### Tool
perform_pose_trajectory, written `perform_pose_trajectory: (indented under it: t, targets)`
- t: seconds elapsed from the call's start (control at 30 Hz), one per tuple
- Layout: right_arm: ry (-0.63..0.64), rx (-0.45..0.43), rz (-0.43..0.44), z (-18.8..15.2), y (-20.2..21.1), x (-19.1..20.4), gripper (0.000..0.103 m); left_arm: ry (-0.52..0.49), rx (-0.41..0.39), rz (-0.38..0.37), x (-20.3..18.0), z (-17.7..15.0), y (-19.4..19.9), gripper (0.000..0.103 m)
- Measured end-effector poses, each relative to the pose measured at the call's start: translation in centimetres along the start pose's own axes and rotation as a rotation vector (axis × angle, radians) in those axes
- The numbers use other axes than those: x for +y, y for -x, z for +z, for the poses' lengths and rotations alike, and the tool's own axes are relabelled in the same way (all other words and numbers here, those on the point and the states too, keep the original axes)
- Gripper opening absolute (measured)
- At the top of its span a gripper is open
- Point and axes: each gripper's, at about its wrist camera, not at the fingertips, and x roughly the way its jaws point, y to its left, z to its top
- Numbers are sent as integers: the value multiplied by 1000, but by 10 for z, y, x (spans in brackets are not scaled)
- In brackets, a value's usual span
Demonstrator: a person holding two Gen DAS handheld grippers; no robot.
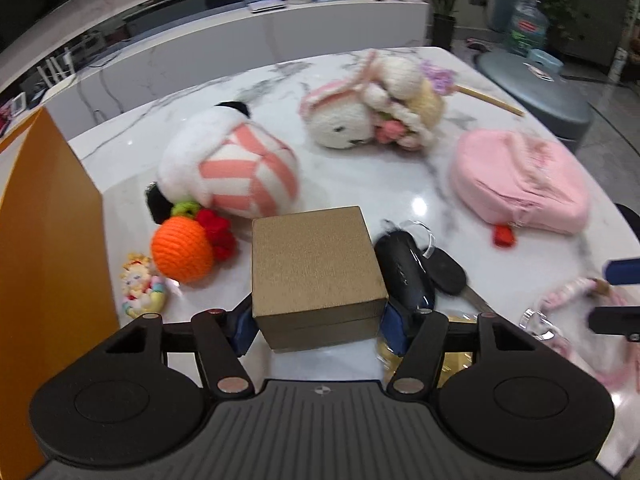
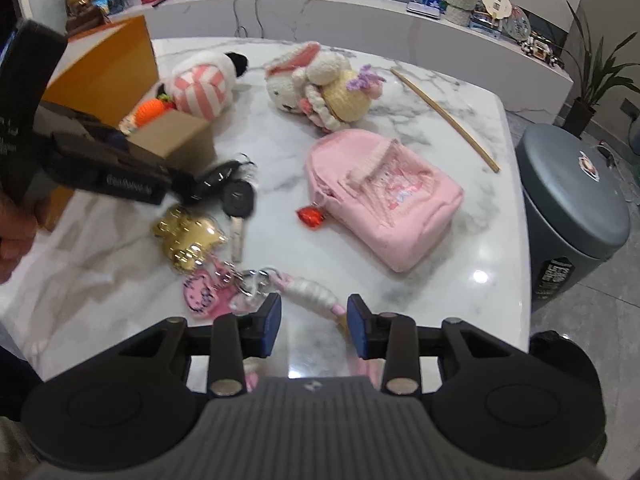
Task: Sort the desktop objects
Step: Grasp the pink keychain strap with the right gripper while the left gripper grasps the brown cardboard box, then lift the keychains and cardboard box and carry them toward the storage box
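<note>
My left gripper (image 1: pixel 318 326) is shut on a small brown cardboard box (image 1: pixel 316 268), its blue pads pressing both sides; the box also shows in the right wrist view (image 2: pixel 180 138) held above the table. My right gripper (image 2: pixel 313 326) is open and empty, low over the near table edge, above a pink and white braided keychain strap (image 2: pixel 308 290). Black car keys (image 1: pixel 416 272) lie just right of the box. A striped plush (image 1: pixel 236 164), a bunny plush (image 1: pixel 360 112), a pink mini backpack (image 2: pixel 384 196) and an orange crochet ball (image 1: pixel 182 254) lie on the marble table (image 2: pixel 460 280).
An orange box (image 1: pixel 44 240) stands at the table's left side. A gold charm (image 2: pixel 188 240) and pink cat charm (image 2: pixel 202 292) lie near the keys. A wooden stick (image 2: pixel 444 114) lies at the back right. A grey stool (image 2: pixel 576 200) stands right of the table.
</note>
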Motion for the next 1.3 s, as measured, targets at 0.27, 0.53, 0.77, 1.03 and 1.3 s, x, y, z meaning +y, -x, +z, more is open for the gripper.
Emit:
perform_pose_trajectory:
  t: [0.27, 0.53, 0.77, 1.03, 1.3]
  targets:
    - [8, 71, 118, -5, -10, 16, 44, -23, -10, -54, -7, -3, 14, 70]
    - [28, 110, 131, -9, -22, 22, 15, -8, -28, -85, 4, -2, 29, 68]
    - [5, 99, 158, -8, -19, 24, 15, 2, -33, -103, 10, -4, 33, 68]
    - [-94, -4, 174, 3, 8, 10, 15, 34, -90, -110, 19, -1, 53, 68]
    - [-178, -134, 180, 19, 39, 2, 15, 64, -147, -147, 25, 4, 79, 68]
